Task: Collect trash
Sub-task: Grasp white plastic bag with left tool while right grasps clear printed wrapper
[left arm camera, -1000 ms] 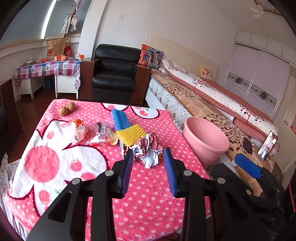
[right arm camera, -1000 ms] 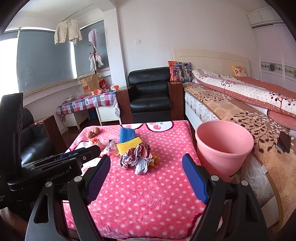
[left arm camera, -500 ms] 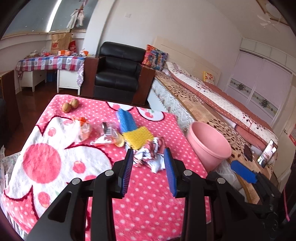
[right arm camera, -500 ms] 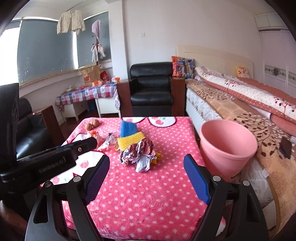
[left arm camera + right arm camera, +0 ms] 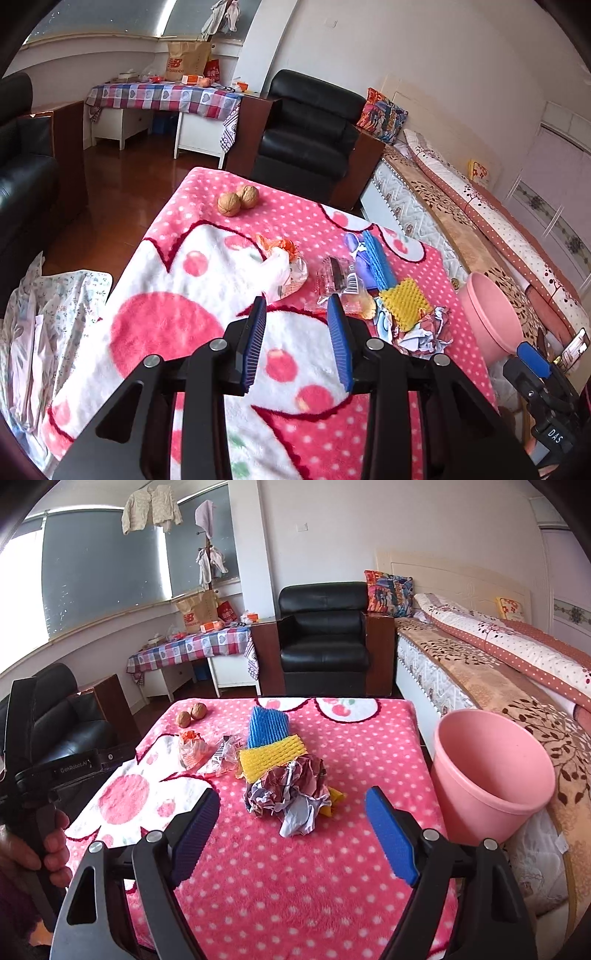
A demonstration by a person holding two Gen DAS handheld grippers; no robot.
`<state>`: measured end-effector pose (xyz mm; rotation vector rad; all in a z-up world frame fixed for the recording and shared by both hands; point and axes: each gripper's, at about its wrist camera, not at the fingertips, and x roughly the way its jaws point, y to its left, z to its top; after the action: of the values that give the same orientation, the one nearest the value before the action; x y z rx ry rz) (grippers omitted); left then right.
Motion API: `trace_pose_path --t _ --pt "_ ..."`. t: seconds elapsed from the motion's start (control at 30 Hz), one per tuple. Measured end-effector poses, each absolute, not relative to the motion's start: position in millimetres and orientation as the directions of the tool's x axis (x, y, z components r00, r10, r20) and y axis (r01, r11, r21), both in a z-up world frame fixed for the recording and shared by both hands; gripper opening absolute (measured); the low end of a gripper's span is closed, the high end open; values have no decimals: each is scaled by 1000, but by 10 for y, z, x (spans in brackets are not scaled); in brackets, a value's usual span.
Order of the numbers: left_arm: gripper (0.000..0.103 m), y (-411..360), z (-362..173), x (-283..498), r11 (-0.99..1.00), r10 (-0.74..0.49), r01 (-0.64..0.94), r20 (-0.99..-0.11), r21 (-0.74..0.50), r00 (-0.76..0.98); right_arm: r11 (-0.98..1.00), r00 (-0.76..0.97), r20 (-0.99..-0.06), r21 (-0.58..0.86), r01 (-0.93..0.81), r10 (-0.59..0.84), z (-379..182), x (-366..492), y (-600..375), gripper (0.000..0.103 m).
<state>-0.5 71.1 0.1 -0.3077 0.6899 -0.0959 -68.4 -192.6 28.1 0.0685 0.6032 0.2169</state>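
Note:
Trash lies on the pink dotted blanket (image 5: 295,878): a crumpled paper ball (image 5: 288,794), a yellow foam net (image 5: 271,757), a blue foam net (image 5: 266,722), a clear barcode wrapper (image 5: 340,280) and a white-orange wrapper (image 5: 284,266). My left gripper (image 5: 296,301) is open and empty, its tips just short of the two wrappers. My right gripper (image 5: 291,797) stands wide, its jaws closing. The paper ball sits in line between its tips, slightly ahead, untouched by the pads. A pink bin (image 5: 491,775) stands to the right of the table.
Two walnuts (image 5: 238,199) rest near the table's far left corner. A bed (image 5: 498,672) runs along the right behind the bin. A black armchair (image 5: 323,638) stands beyond the table, and clothes (image 5: 44,325) lie at the left. A person's hand (image 5: 51,853) holds the left gripper's handle.
The left gripper swung left, away from the paper ball and over to the wrappers. The right gripper moved closer to the paper ball and its jaws narrowed a little.

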Motion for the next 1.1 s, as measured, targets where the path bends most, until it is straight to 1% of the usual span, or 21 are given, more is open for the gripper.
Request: trace_pose_path --t 0.1,0.3,0.37,0.53,0.57,0.67,0.7,0.73,0.87,1.1 --pt "34 688 -48 155 951 -192 -19 -633 -310 750 965 783 -564 150 -214 261 273 -542 -1936 70" --pt "34 595 -158 523 965 -154 -36 -671 -261 726 958 780 -558 133 -253 284 340 -306 -1913 69" --pt "34 567 -217 637 970 -131 -52 -690 -237 712 953 770 -564 133 -271 298 364 -211 -1887 63" --pt "34 594 -356 831 969 -111 -85 -716 -233 689 928 724 -583 172 -331 367 414 85 -1719 59" --pt "34 600 -386 862 969 -117 -80 -720 -235 684 916 701 -593 193 -353 395 403 163 -1650 55" --pt "34 612 -450 891 968 -130 -70 -721 -241 681 885 635 -625 235 -402 454 318 334 -1416 48" --pt "20 621 -461 885 968 -135 -65 -716 -244 685 880 621 -634 237 -412 462 276 361 -1326 48" --pt "16 635 -464 877 967 -137 -62 -713 -246 687 875 607 -643 235 -423 467 243 400 -1245 47" --pt "11 740 -400 794 961 -139 -69 -688 -266 712 876 568 -690 213 -434 449 58 580 -962 44" --pt "11 854 -253 649 952 -160 -57 -651 -299 742 908 527 -765 177 -381 370 -253 883 -761 44"
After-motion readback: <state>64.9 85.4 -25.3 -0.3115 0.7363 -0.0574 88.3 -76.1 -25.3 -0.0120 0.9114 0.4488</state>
